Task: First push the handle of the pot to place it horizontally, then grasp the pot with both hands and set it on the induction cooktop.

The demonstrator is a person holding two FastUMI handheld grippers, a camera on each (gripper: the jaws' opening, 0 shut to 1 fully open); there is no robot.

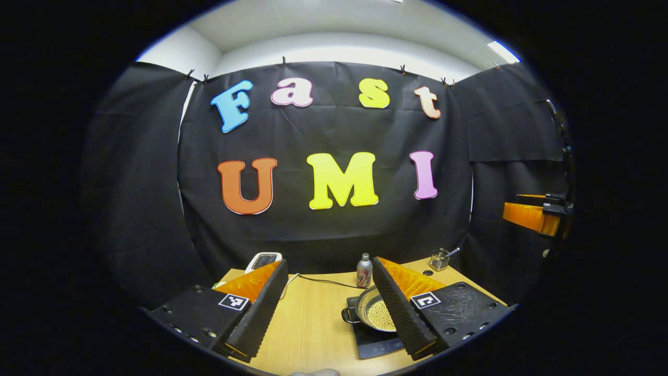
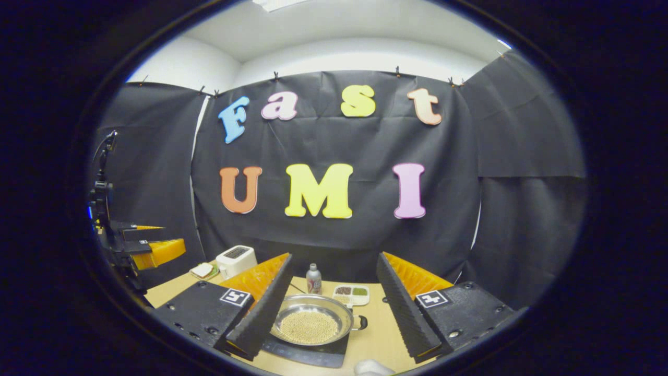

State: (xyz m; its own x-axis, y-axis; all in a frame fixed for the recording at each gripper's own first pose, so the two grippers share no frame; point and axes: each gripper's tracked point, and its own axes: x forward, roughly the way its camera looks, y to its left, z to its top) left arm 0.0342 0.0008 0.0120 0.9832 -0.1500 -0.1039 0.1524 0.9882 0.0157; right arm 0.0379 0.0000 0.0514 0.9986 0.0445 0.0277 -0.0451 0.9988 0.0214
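Right gripper view: both grippers (image 2: pixel 326 313) raised, level, jaws apart, above pot (image 2: pixel 312 324) on cooktop (image 2: pixel 308 355).

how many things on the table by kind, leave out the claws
pot: 1
induction cooktop: 1
toaster: 1
bottle: 1
divided dish: 1
plate by the toaster: 1
utensil holder: 1
total: 7

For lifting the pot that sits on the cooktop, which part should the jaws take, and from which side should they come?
Take the pot by its two small side ears, one gripper on each. The right gripper view shows a dark ear at its right rim; the left gripper view shows the other ear on the opposite side. The pot is wide, shallow and filled with beans, so coming in level from both sides should keep it from tipping.
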